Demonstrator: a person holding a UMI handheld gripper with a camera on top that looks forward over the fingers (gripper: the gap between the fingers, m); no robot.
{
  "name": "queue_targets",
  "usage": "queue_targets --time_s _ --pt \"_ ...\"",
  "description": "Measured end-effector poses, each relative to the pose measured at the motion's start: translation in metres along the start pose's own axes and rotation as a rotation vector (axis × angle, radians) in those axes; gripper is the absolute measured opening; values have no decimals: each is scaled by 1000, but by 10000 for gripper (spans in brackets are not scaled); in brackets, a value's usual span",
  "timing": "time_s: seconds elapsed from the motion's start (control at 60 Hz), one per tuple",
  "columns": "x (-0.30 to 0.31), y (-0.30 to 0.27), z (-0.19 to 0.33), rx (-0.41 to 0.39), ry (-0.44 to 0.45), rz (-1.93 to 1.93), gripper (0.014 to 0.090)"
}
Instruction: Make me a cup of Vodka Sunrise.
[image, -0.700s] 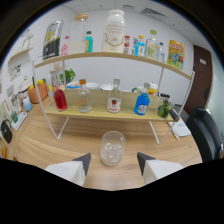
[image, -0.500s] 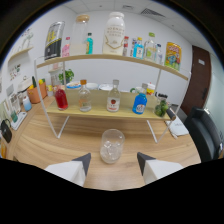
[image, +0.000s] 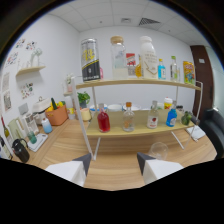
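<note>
My gripper (image: 114, 165) hangs open and empty; the glass (image: 158, 150) stands on the counter (image: 115, 150), right of its fingers, below the shelf (image: 135, 131).

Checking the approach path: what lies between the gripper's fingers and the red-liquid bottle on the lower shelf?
In the gripper view, only bare wooden tabletop and the shelf's white frame separate the open gripper from the red-liquid bottle; the clear glass stands off to the side.

Claw-mounted camera looks forward over the wooden table (image: 115, 167) toward a nearby two-tier shelf (image: 135, 131).
</note>
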Motion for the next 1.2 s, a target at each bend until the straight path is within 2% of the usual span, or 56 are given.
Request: queue_targets --time_s 0.267,0.4,0.483,0.717,0.95,1.2 --pt "-39 -54 83 102 -8 -17 856" --pt "-42 -66 122 117 22 -45 801" --pt "-40 -72 140 111 34 -66 720" --pt "-28 -64 169 81 94 -79 366" --pt "-33 -64 160 84 45 -105 348" --pt "-24 -74 98 138 -3 -71 347"
